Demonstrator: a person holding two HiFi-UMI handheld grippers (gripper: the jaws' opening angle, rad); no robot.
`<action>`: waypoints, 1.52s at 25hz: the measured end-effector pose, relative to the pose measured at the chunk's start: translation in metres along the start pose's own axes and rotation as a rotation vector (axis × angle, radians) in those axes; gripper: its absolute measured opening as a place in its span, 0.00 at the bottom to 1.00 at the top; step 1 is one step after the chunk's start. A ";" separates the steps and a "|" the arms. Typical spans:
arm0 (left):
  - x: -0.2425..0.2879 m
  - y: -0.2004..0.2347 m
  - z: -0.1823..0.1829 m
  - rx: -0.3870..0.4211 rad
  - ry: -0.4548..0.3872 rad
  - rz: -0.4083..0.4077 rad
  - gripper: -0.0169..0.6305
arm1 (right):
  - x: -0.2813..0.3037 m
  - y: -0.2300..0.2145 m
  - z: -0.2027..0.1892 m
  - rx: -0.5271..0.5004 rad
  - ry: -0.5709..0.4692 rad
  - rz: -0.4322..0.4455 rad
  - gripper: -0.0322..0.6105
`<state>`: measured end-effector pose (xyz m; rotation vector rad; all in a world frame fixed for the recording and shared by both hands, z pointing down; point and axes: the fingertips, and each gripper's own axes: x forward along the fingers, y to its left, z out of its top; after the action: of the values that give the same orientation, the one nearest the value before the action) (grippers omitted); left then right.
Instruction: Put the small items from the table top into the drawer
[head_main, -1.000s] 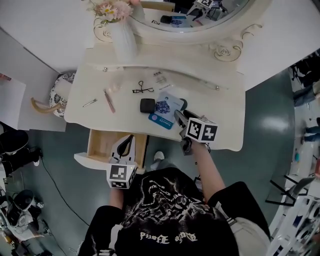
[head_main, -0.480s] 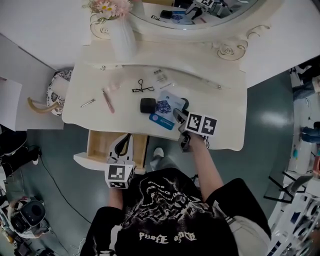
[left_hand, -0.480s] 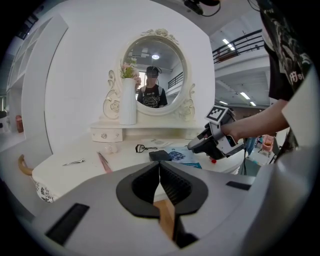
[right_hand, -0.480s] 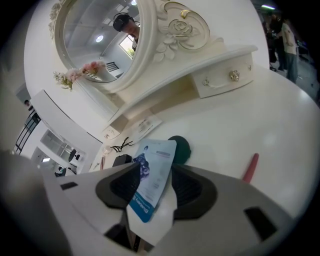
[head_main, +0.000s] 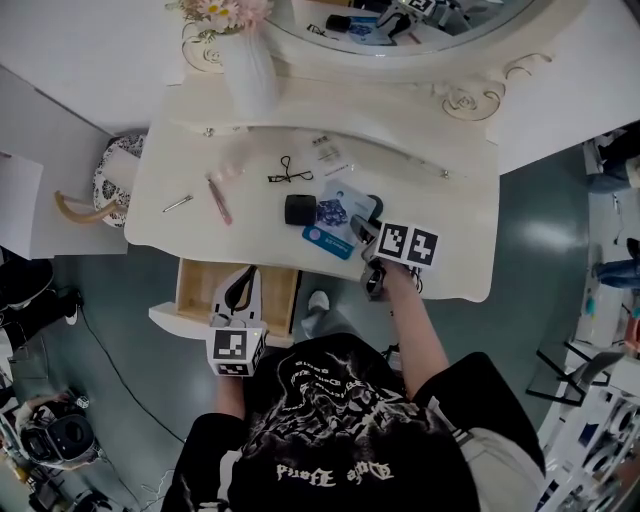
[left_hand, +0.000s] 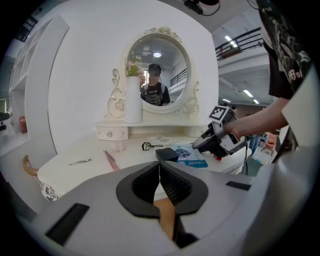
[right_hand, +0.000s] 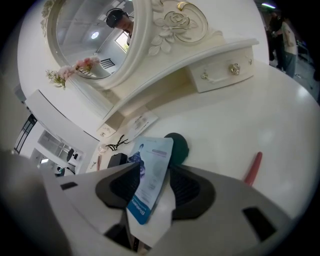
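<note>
The right gripper (right_hand: 151, 182) has dipped to the blue packet (head_main: 328, 222) on the tabletop, fingers spread astride its near end. The left gripper (left_hand: 160, 175), fingers pressed together, hovers above the drawer (head_main: 198, 290) at 8 o'clock. Closing may skid the flat packet toward the black case (head_main: 297, 209) at 10 o'clock.

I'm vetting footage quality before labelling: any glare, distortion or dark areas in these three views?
Head view: even light, one glare patch on the teal floor right of the cream dressing table. Left gripper view: fisheye bend, black corners, the oval white-framed mirror sharp. Right gripper view: tilted, fisheye, dark corners; the table looks nearly washed out, the blue-and-white sachet is clear.
</note>
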<state>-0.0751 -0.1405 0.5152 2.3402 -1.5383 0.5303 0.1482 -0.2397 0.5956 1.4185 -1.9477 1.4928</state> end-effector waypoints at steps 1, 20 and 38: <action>0.001 0.000 0.000 0.002 0.001 -0.003 0.05 | 0.000 0.000 0.000 -0.004 0.000 -0.004 0.35; -0.005 0.003 -0.007 -0.004 0.015 0.014 0.05 | 0.001 -0.011 0.000 0.021 -0.027 -0.063 0.17; -0.009 0.004 -0.009 0.007 0.019 0.018 0.05 | -0.002 -0.007 0.003 0.101 -0.082 -0.007 0.07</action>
<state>-0.0834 -0.1307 0.5196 2.3221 -1.5526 0.5605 0.1564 -0.2407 0.5967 1.5509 -1.9369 1.5736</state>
